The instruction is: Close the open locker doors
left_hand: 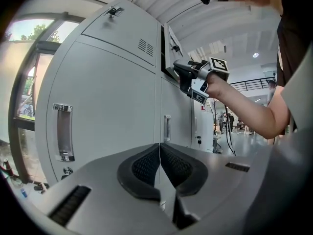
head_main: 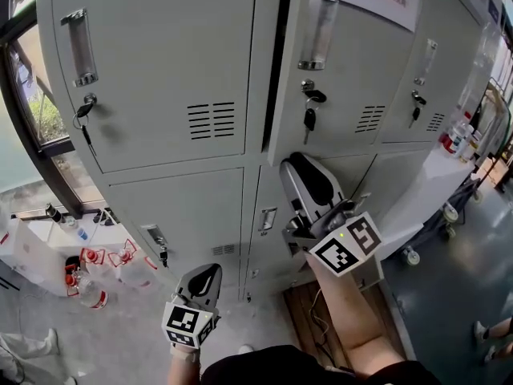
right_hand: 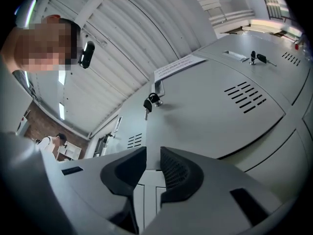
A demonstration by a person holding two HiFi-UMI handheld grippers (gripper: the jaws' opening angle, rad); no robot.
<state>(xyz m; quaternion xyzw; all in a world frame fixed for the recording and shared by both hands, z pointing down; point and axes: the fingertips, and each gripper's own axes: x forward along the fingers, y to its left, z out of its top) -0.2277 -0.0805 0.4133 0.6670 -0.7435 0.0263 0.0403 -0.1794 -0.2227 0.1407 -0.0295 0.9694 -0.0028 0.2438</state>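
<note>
A bank of grey lockers fills the head view. The upper middle door [head_main: 353, 62] stands slightly ajar, with a dark gap [head_main: 278, 54] along its left edge and a key [head_main: 311, 107] in its lock. My right gripper [head_main: 292, 167] points up at that door's lower left corner; whether it touches I cannot tell. In the right gripper view its jaws [right_hand: 153, 153] stand a narrow gap apart with nothing between them, and the vented door [right_hand: 244, 97] lies ahead. My left gripper [head_main: 210, 273] hangs low before the lower lockers, and its pads [left_hand: 159, 148] meet, shut on nothing.
The upper left door [head_main: 160, 62] sits flush, keys [head_main: 84, 111] hanging from its lock. Red-capped bottles [head_main: 96, 275] and a white bin [head_main: 32, 247] stand on the floor at left beside a dark window frame [head_main: 32, 127]. A wooden board [head_main: 309, 319] lies below the lockers.
</note>
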